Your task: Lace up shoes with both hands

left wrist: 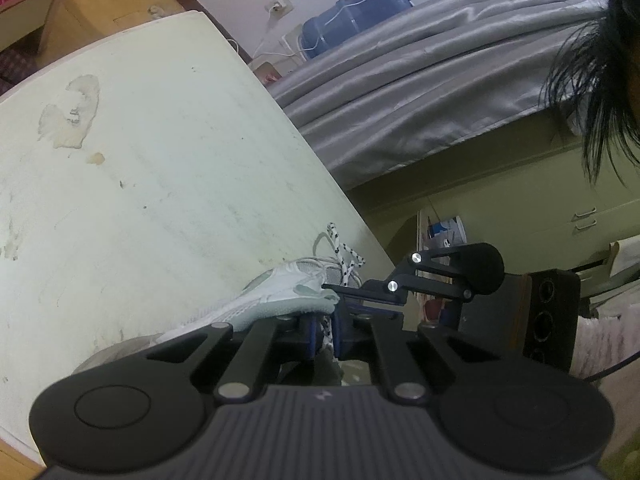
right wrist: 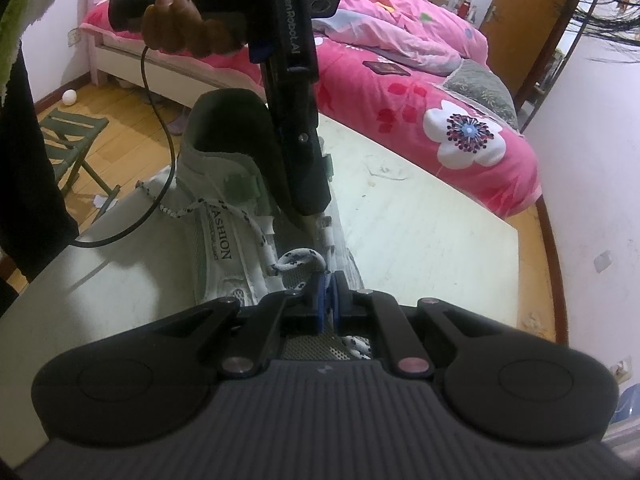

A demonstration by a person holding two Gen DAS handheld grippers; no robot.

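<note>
Right claw is clamped on the lace over the shoe, which lies on the tabletop. Left claw is likewise pinched on lace at the eyelets. Step: threading. Next move probably calls for drawing the lace through without slack.

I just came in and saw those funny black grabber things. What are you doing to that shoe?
A person is lacing a white shoe on the table with a gripper in each hand. The right gripper is shut on the speckled lace near the toe. The left gripper pinches the lace too.
</note>
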